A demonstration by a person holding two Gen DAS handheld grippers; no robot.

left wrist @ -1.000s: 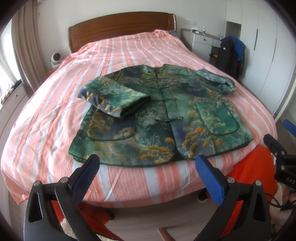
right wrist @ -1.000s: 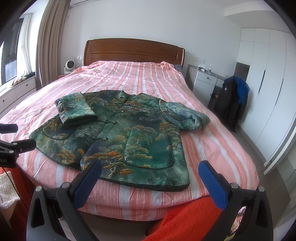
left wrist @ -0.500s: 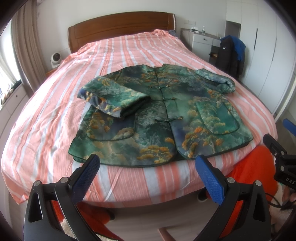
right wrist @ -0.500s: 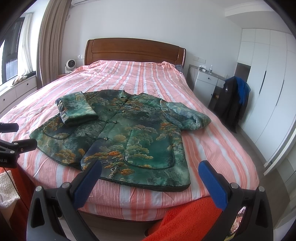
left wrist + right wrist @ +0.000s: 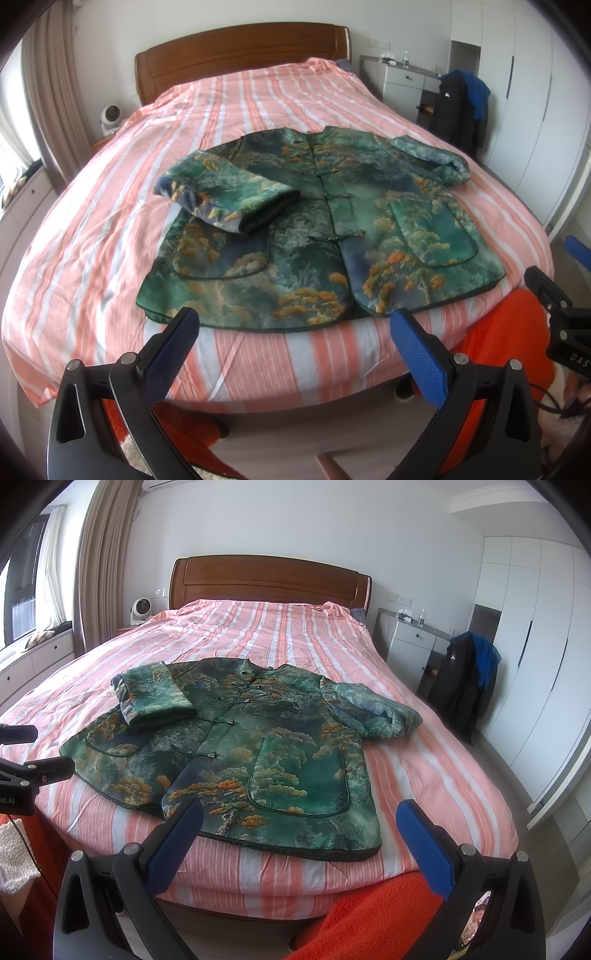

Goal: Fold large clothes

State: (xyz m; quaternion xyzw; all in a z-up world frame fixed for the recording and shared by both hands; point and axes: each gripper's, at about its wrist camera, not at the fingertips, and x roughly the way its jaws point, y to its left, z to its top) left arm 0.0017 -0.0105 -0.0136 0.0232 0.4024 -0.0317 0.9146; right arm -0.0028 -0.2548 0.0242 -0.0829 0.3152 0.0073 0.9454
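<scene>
Both tongs (image 5: 295,332) (image 5: 299,823) gape above jacket (image 5: 332,229) on bed (image 5: 240,96).

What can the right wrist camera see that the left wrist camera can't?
Only the right wrist view shows the air conditioner high on the wall and the dark window.

Only the left wrist view shows the right tool poking in from the side.

Both show the green jacket lying flat on the striped bed, one sleeve folded over its front, the white fan, and open blue-padded tools held off the bed.

black hand-held gripper (image 5: 291,350) frames, blue textured pads (image 5: 417,354) (silver screws)
</scene>
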